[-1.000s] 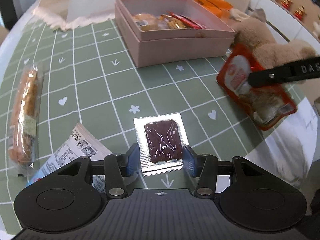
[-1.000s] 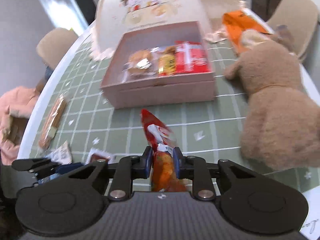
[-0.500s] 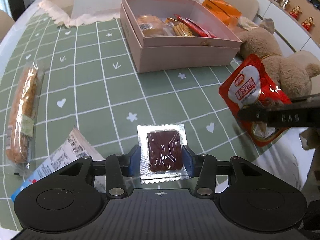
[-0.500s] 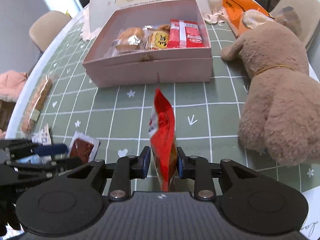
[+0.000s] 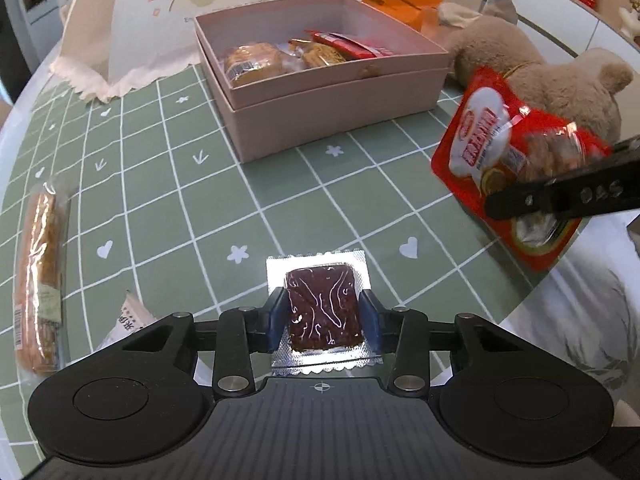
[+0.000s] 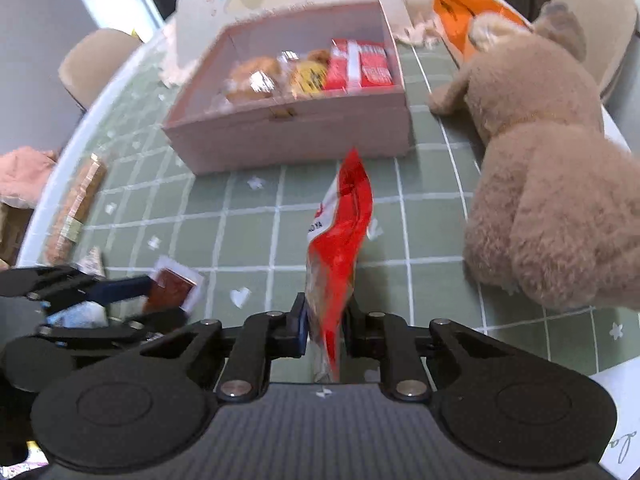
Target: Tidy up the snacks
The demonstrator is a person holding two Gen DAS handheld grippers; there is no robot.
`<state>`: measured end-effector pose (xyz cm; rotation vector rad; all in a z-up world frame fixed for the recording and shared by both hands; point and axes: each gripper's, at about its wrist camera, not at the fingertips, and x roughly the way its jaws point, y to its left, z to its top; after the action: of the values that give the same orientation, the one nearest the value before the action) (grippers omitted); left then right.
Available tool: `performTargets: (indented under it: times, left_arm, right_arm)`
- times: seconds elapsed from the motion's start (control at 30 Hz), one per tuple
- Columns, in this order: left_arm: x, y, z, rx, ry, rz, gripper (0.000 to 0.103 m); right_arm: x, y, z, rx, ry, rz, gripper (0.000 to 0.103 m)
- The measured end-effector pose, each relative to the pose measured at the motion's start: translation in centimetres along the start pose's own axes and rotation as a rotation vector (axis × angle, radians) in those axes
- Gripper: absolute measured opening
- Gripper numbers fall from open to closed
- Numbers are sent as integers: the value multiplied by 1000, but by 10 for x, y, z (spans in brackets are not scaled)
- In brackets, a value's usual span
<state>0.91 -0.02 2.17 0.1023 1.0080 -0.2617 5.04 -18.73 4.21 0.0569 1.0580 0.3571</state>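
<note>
My left gripper is shut on a silver packet with a dark brown bar and holds it above the green checked tablecloth. My right gripper is shut on a red snack pouch, held upright in the air; the pouch also shows in the left wrist view. The open pink box holds several wrapped snacks and stands at the far middle of the table; it also shows in the right wrist view.
A long wrapped pastry lies at the left edge. A white packet lies beside my left gripper. A brown plush bear sits right of the box. An orange box and a mesh food cover stand behind.
My left gripper has closed on the brown bar packet and lifted it. My right gripper has raised the red pouch and carried it toward the pink box.
</note>
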Motion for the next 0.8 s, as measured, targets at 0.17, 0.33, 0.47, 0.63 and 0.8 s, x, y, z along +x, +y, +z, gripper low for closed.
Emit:
performTargets:
  times: [0.17,0.33,0.47,0.63,0.8]
  left_arm:
    - [-6,3,1,-23,-38,-64,43]
    - [-18,7,11,-41,-89,-95,43]
    - [-27,9,25,-49,-114,-121,43]
    - [-15,13,24,-108,-57,-155,43]
    - [-9,15,5,-155,-3,-173,43]
  right_arm:
    - [-25,1,12,11,-51,45,15]
    - [-49,-4,22,17,-102,78,4]
    - [-52,-6,25,8,-108,84,4]
    - [-39,-2,24,3,-111,67,7]
    - [-3,0,28,32,-103,46,38]
